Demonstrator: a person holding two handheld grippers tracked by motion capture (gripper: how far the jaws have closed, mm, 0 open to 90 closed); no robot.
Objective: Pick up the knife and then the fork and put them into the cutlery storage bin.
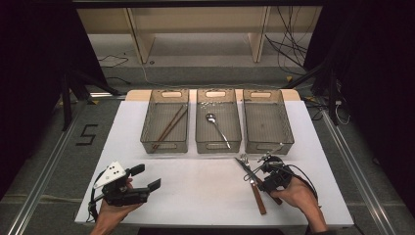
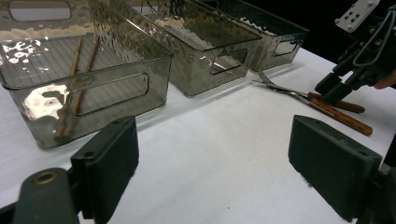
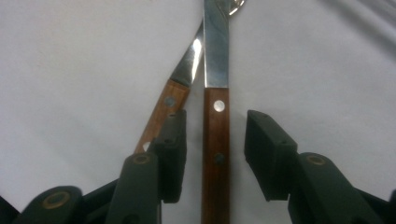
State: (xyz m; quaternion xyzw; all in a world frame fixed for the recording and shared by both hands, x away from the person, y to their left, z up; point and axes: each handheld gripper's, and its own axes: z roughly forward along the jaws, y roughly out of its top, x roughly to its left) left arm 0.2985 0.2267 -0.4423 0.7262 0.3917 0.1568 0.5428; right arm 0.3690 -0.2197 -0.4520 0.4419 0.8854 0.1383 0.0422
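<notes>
Knife [image 3: 216, 140], wood-handled, lies on the white table [image 1: 195, 191] beside a fork [image 3: 173, 95], its handle between the right gripper [image 3: 214, 149]'s jaws, not yet pinched, seemingly for sorting into the empty bin [image 1: 268, 122]; the left gripper [image 2: 215, 163] rests unclenched, holding nothing.

High view looks forward and down over the whole white table [image 1: 195, 196]. Left gripper view sits low, facing across it; right gripper view looks straight down, very close — all share the wooden-handled cutlery [image 3: 215, 140].
</notes>
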